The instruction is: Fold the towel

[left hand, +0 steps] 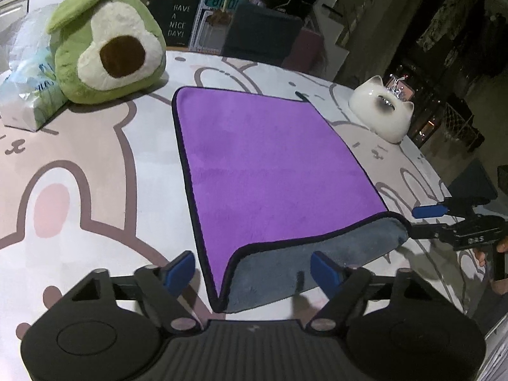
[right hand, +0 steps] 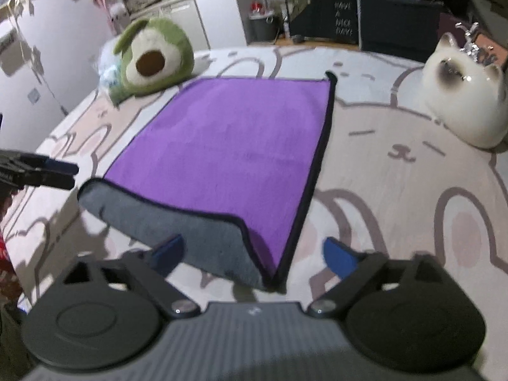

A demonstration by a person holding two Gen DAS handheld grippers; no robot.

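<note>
A purple towel (left hand: 263, 165) with a dark border and grey underside lies on the patterned table cover; it also shows in the right wrist view (right hand: 228, 146). Its near edge is turned up, showing the grey side (left hand: 285, 266). My left gripper (left hand: 254, 273) is open, its blue pads on either side of the towel's near left corner, not touching it. My right gripper (right hand: 254, 257) is open around the near right corner. The right gripper also shows at the right of the left wrist view (left hand: 425, 222), beside the grey flap's end. The left gripper shows at the left of the right wrist view (right hand: 66, 176).
A green avocado plush (left hand: 108, 50) and a plastic bag (left hand: 28, 95) sit at the far left. A white ceramic cat (left hand: 381, 111) stands at the far right. The bunny-print cover (left hand: 79, 190) spreads around the towel. Dark room clutter lies beyond the table.
</note>
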